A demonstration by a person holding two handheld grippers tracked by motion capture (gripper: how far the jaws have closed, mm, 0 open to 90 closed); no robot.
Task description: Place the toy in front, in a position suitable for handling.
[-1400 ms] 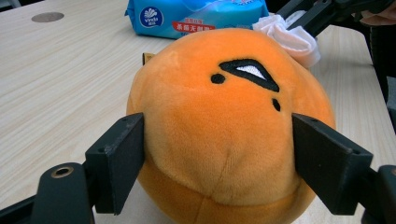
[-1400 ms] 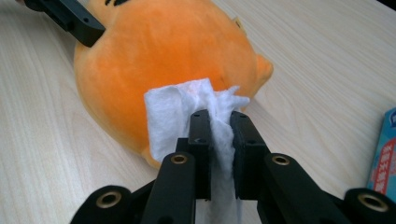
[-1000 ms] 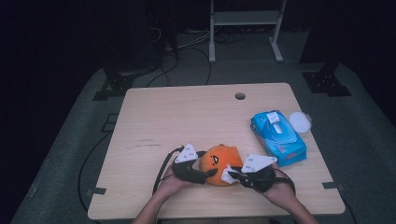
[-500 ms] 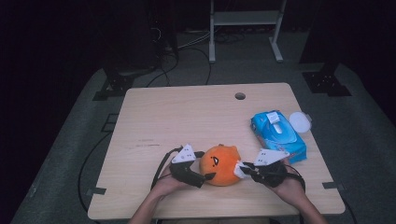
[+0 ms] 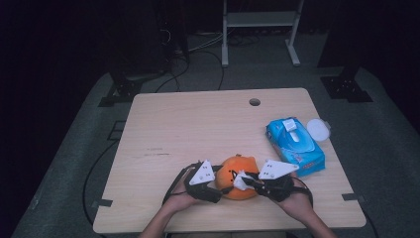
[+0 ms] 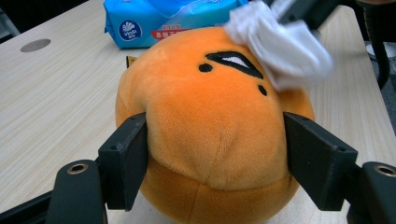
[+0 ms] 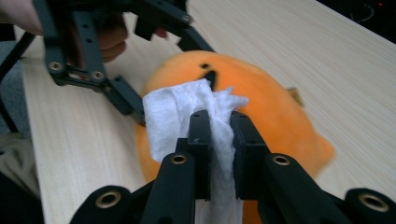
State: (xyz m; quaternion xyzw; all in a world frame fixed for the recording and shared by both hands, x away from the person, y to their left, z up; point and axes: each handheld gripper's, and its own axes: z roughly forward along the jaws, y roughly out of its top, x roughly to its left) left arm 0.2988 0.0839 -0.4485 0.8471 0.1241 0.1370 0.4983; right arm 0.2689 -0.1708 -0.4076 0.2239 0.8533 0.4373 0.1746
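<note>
Plush toy [image 5: 236,177]: orange, sits on the desk [image 5: 198,129] near your edge, between both tongs.
Left tongs [image 6: 215,158]: your jaws have just been closing and now squeeze the toy's sides.
Right tongs [image 7: 219,121]: clamped tight on a white wipe [image 7: 177,116], pressed against the toy's face.
Wipe pack [image 5: 295,145]: blue, off to the right.

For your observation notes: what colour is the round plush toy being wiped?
Orange, with small black embroidered face marks: the plush toy shows best in the left gripper view.
</note>
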